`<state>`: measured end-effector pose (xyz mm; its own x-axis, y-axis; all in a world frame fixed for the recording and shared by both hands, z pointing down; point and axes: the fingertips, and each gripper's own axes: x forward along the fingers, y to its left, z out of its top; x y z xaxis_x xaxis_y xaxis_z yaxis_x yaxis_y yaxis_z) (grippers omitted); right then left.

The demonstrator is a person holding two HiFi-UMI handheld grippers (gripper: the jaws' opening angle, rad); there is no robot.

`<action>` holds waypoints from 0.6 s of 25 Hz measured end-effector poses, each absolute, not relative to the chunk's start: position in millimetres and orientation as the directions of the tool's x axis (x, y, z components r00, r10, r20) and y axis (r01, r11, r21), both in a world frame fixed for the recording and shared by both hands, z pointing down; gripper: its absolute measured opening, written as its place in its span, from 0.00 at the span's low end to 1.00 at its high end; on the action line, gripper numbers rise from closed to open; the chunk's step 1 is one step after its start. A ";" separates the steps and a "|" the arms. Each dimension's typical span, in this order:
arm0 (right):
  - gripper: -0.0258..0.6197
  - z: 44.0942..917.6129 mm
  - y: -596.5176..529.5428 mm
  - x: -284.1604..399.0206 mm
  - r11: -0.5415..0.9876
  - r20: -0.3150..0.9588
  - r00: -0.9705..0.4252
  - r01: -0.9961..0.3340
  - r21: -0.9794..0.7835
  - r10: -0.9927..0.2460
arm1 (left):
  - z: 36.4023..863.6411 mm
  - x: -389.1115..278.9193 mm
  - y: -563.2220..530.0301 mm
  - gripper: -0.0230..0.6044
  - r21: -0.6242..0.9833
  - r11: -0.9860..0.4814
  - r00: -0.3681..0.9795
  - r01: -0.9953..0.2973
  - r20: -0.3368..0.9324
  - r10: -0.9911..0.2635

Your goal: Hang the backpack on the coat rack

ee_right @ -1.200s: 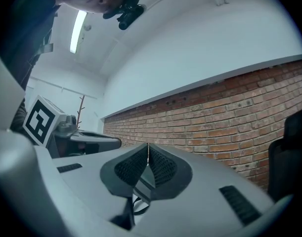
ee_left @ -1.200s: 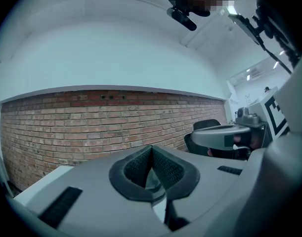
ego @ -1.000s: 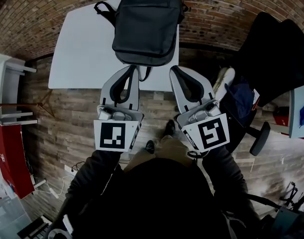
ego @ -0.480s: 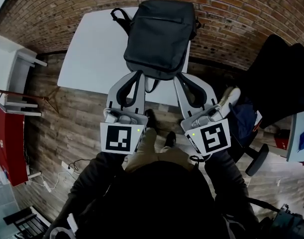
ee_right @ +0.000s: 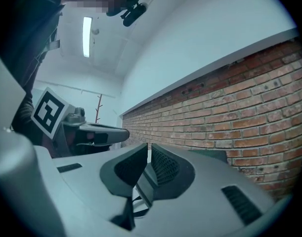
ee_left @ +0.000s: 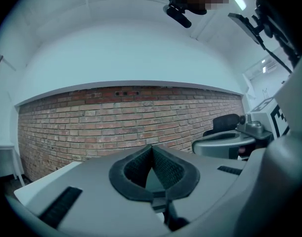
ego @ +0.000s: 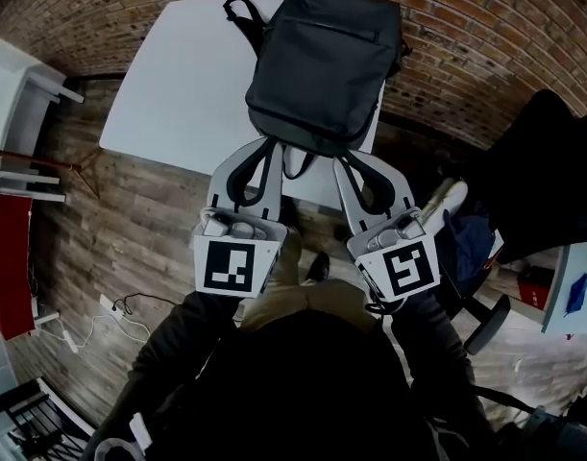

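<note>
White table (ego: 178, 84), dark grey backpack (ego: 322, 65) lying flat

Looking down from my head, the tips of my left gripper (ego: 271, 143) and right gripper (ego: 337, 158) meet the lower edge of the backpack (ego: 322, 65), and I cannot tell whether they touch it or stop just short. The backpack hides the right part of the white table (ego: 178, 84), and my own body (ego: 303, 392) covers the wooden floor (ego: 130, 219) beneath me. In the right gripper view a thin branched pole (ee_right: 98, 110) is too small to identify.
</note>
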<state>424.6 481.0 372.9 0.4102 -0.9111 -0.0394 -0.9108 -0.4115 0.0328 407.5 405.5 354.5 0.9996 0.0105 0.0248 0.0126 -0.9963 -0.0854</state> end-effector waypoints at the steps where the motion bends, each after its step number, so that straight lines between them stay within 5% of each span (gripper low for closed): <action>1: 0.06 379.6 476.7 425.1 -0.403 -0.030 0.402 -0.914 0.036 -0.915 | 356.4 408.5 401.9 0.05 -0.080 -0.997 1.000 0.007 0.025 0.005; 5: 0.16 400.4 462.2 426.2 -0.384 -0.002 0.385 -0.920 0.083 -0.923 | 358.3 407.2 392.5 0.05 -0.073 -0.997 1.000 -0.007 0.023 -0.009; 15: 0.21 478.9 440.6 430.2 -0.267 0.206 0.376 -0.868 0.418 -0.903 | 387.9 411.0 373.1 0.05 -0.048 -0.999 0.998 -0.020 0.051 -0.022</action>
<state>430.2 440.6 478.9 0.3764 -0.9033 0.2057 -0.8684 -0.2668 0.4179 411.0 373.1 387.9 0.9984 -0.0224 0.0511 -0.0199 -0.9986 -0.0484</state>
